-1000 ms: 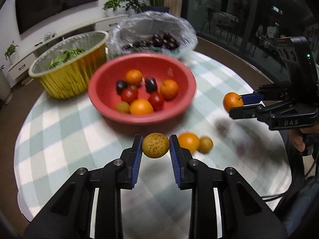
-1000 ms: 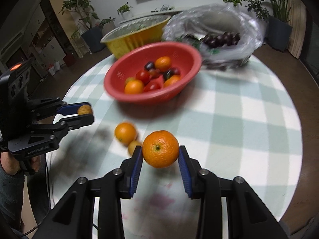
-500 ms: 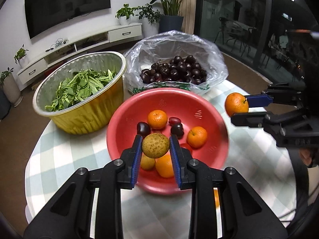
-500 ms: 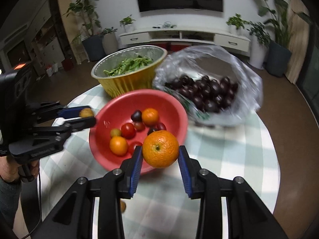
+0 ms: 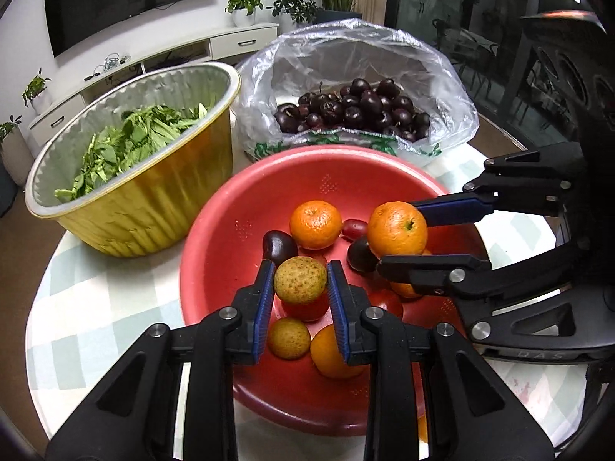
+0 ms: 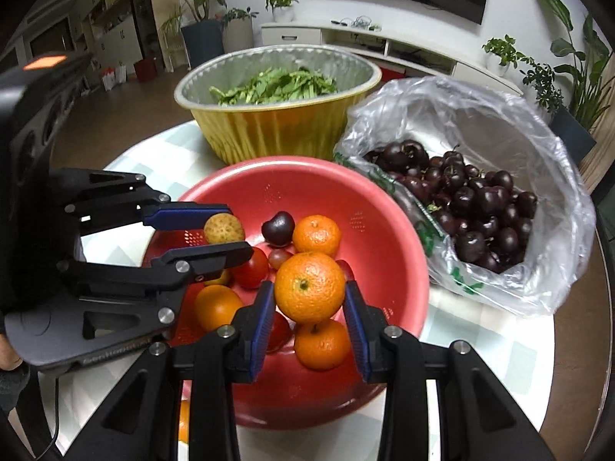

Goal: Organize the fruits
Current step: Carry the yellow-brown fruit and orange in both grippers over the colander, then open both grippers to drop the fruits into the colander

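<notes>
- Both hands had carried their fruit in from the near side of the table until each hung over the red bowl (image 5: 230,230), where a second earlier the bowl still lay well ahead of them.
- At the far left stood the gold foil tub (image 5: 153,207) of greens, just beside the bowl's rim — a wall to stay clear of on that side.
- Next came the left gripper (image 5: 300,288), clenched on a speckled yellow-brown fruit (image 5: 300,279); it hung above the bowl's near-left part, with a tomato and another speckled fruit directly below it.
- To its right, the right gripper (image 6: 309,307) was clamped on an orange (image 6: 309,287), which hung over the bowl's middle, above a second orange.
- What the coming drop turned on, I judged, was simply that both fruits already lay inside the rim line and pointed steeply down at the pile; either hand looked equally near a release.
- Room was tight: the two grippers sat close side by side over the bowl, and loose fruit covered most of its floor — a dropped piece might roll.
- Farthest right sat the plastic bag of cherries (image 6: 480,199), touching the bowl's far-right rim.
</notes>
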Action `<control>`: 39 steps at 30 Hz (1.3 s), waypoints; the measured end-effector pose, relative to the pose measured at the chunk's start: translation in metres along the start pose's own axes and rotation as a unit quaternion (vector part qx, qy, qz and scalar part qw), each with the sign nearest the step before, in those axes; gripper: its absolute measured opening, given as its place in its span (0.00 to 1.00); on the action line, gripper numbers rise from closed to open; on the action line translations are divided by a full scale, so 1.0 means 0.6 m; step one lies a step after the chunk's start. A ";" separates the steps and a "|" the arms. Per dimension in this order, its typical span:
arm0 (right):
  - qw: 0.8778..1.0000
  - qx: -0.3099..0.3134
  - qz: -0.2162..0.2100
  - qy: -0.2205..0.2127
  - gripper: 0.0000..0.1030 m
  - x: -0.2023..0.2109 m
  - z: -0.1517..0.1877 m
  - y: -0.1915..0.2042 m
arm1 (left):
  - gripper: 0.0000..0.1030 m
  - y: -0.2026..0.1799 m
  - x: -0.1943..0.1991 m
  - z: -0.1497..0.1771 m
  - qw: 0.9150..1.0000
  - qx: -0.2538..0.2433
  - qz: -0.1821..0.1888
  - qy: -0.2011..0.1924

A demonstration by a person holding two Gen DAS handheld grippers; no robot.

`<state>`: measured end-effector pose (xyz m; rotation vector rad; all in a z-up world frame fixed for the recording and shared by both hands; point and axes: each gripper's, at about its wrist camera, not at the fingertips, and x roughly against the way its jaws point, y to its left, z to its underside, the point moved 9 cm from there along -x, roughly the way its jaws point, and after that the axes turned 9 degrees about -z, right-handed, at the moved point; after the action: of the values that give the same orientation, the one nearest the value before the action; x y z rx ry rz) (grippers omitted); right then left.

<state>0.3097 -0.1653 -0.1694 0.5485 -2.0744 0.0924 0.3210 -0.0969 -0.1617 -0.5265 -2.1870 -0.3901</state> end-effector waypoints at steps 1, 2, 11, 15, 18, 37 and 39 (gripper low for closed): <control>1.000 -0.001 0.000 0.002 0.38 -0.003 0.000 -0.001 | 0.25 0.000 -0.005 0.002 1.000 0.000 -0.001 0.002; 1.000 -0.001 0.000 0.005 0.38 -0.008 0.002 -0.003 | 0.25 0.000 -0.008 0.005 1.000 0.001 0.000 0.004; 1.000 0.007 0.005 0.021 0.38 -0.031 0.006 -0.003 | 0.25 0.002 -0.025 0.012 1.000 0.002 -0.005 0.010; 1.000 0.010 0.009 0.024 0.38 -0.037 0.008 -0.004 | 0.25 0.005 -0.024 0.012 1.000 0.005 -0.008 0.010; 1.000 0.014 0.012 0.025 0.38 -0.040 0.008 -0.002 | 0.25 0.007 -0.025 0.012 1.000 0.009 -0.008 0.011; 1.000 0.003 0.020 0.011 0.59 -0.009 0.024 -0.011 | 0.60 0.023 0.019 0.012 0.999 0.034 -0.020 -0.011; 1.000 0.002 0.022 -0.002 0.63 0.009 0.028 -0.008 | 0.75 0.025 0.036 0.014 0.999 0.041 -0.023 -0.020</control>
<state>0.2961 -0.1763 -0.1747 0.5065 -2.0915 0.1215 0.3107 -0.0748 -0.1484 -0.4441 -2.2461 -0.3156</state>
